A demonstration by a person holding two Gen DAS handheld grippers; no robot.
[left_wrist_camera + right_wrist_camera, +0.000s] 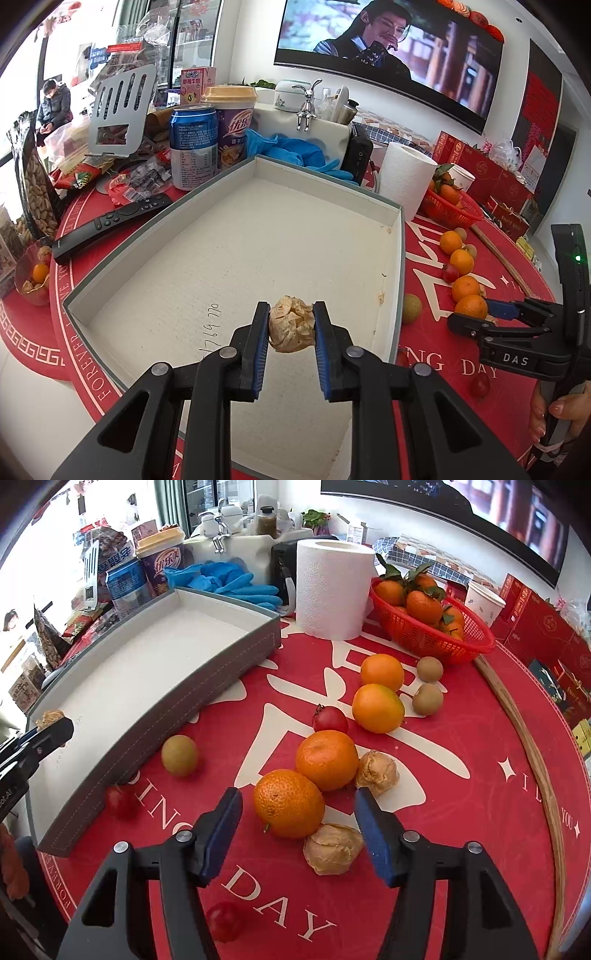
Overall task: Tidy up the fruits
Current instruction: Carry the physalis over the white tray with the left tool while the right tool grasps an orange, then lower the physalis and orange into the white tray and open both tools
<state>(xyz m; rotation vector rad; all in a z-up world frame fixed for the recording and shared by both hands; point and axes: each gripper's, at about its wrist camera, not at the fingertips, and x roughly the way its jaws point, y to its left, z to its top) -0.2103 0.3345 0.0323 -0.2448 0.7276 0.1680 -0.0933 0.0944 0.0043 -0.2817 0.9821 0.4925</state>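
1. Here, your right tool (495,314) carries a "DAS" label on its body, and the red mat (461,812) on the desk reads "DAY", with "FOREVER" curving along its rim.
2. Handwritten digits, roughly "1769 770", run along the floor of the grey tray (236,258); the purple cup (231,125) and the blue can (194,144) behind it bear print too small to read.
3. Your left tool (291,325) is nearly shut, its blue pads pinching a papery husked fruit (291,325) above the tray's near end; nothing else lies in the tray.
4. The red basket (469,646) holds leafy tangerines (421,605).
5. Your right tool (299,812) stands half open around the nearest tangerine (288,803); no pad touches it.
6. Loose on the mat, a line of tangerines runs away from you, with husked fruits (332,847), cherry tomatoes (330,720) and small brownish-green round fruits (180,755) beside it.
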